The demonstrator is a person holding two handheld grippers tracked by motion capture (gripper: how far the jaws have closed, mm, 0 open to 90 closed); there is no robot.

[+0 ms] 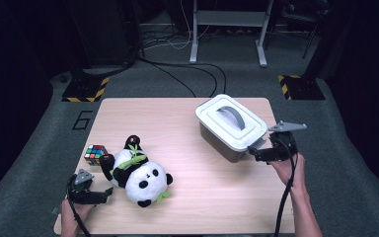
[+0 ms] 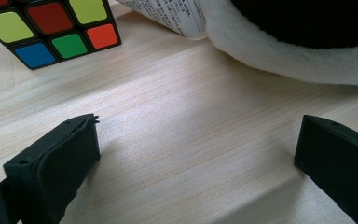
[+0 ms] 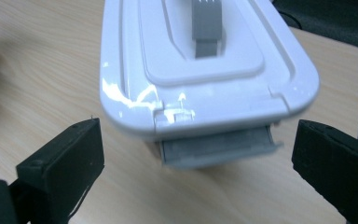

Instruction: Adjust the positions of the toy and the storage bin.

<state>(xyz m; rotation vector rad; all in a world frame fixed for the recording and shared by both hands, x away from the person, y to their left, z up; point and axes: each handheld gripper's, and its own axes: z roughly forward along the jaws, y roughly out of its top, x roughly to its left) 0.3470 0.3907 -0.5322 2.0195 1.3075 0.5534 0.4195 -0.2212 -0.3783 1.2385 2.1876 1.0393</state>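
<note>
Table (image 1: 192, 128) of pale wood carries three things in the high view: a white-lidded storage box (image 1: 231, 127) with a grey handle at the far right, a plush panda (image 1: 137, 173) lying at the near left, and a Rubik's cube (image 1: 95, 154) just left of the panda. The right tool (image 1: 256, 150) sits at the box's near end, jaws apart; the left tool (image 1: 101, 195) rests low on the table beside the panda, near the front edge.

In the left gripper view the jaws stand wide with bare wood between them — the Rubik's cube (image 2: 51, 28) is ahead at upper left, the panda's white plush (image 2: 289, 51) and its printed label (image 2: 168, 16) at upper right.

In the right gripper view the jaws stand wide on either side of the box's near end, not touching it. The white lid (image 3: 205, 70) is on, the grey handle (image 3: 206, 28) runs along its middle, and a grey latch (image 3: 219, 149) hangs below the lid's edge, between the jaws.
</note>
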